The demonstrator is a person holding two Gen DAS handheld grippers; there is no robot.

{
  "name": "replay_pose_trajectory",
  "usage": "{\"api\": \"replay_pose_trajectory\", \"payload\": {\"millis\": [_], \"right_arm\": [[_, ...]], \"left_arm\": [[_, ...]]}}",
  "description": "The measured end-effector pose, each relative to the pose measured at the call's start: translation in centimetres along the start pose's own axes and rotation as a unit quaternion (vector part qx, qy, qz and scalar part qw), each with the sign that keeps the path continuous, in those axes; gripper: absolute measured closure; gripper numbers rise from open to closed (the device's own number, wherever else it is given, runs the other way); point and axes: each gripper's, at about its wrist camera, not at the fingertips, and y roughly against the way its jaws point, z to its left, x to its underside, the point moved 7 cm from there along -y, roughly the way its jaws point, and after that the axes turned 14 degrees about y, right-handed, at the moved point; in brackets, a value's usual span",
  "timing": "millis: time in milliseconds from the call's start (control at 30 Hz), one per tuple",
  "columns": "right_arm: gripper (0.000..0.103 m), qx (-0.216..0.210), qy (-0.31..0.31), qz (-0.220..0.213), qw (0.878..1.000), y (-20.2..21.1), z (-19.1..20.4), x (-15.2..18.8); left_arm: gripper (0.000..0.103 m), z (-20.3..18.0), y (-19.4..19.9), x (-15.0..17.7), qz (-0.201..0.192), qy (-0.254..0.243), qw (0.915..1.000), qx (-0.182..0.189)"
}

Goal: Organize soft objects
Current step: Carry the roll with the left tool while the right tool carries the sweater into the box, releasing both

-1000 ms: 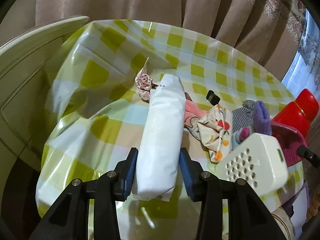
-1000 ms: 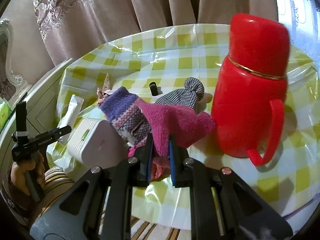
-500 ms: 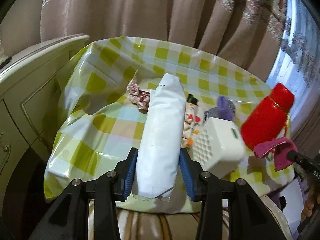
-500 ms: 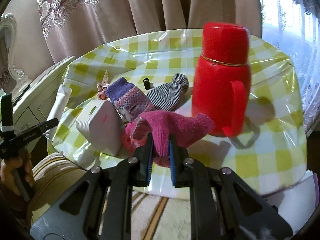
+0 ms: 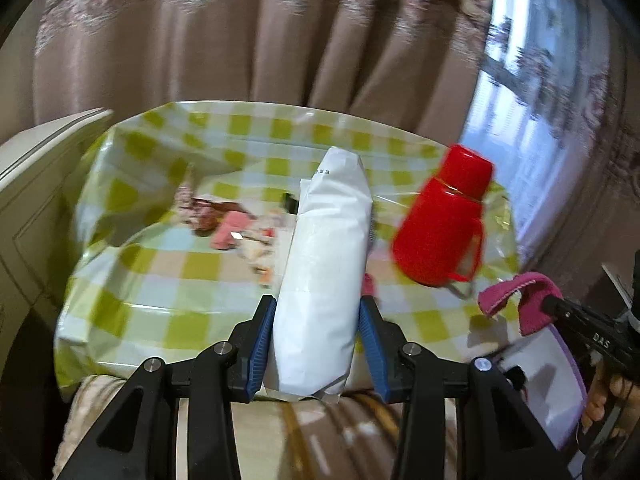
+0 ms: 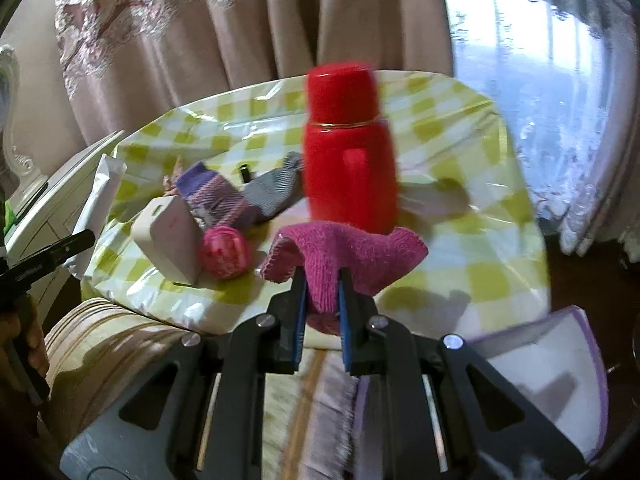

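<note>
Withdrawn white pack [image 5: 324,280], lengthwise between fingers [image 5: 262,344]

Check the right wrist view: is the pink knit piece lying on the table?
No, the right gripper holds the pink knit piece pinched between its jaws, lifted clear of the checked tablecloth.

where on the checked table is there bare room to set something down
Bare: the tablecloth right of the red flask, and the near-left corner in the left view. Crowded: left of the flask, the white box, pink ball and socks.
</note>
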Motion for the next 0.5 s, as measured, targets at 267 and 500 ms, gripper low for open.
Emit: {"api": "replay_pose_trajectory", "payload": {"millis": [267, 500], "right_arm": [[0.086, 0.058, -0.023, 0.004, 0.998, 4.0, -5.6, 3.1], [0.086, 0.099, -0.056, 0.023, 0.993, 6.4, -10.3, 6.7]], "left_arm": [[0.06, -6.8, -0.6, 3.4, 0.05, -0.03, 0.9964, 0.061], [0.06, -12.8, -1.1, 7.6, 0.106, -0.063, 0.9861, 0.111]]}}
